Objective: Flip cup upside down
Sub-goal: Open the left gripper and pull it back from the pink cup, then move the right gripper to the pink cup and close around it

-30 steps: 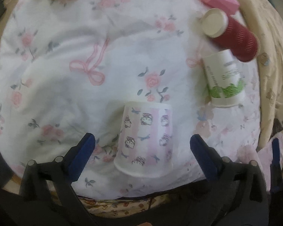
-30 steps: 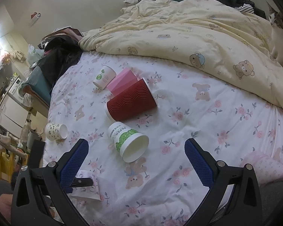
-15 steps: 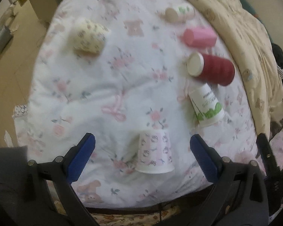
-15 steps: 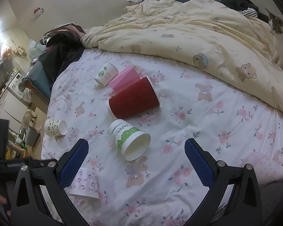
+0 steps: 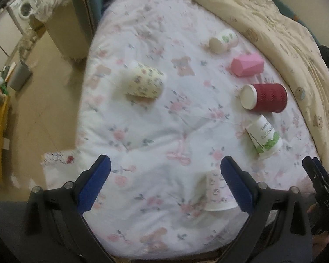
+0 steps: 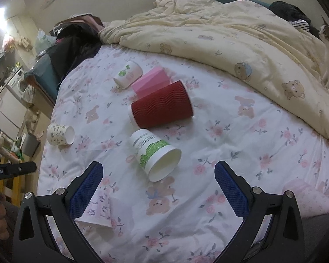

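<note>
A pink-and-white cartoon paper cup stands upside down on the floral bed sheet, rim down, by my left gripper's right finger; it also shows in the right wrist view. My left gripper is open and empty, raised above the bed. My right gripper is open and empty, hovering just short of a white-and-green cup that lies on its side with its mouth toward me.
Lying on their sides: a red ribbed cup, a pink cup, a small white-green cup and a yellow patterned cup. A cream duvet covers the far right. The bed edge and floor are left.
My left gripper has pulled back and up from the cartoon cup, which stays standing rim down. The view now takes in the whole bed. My right gripper has edged slightly forward.
</note>
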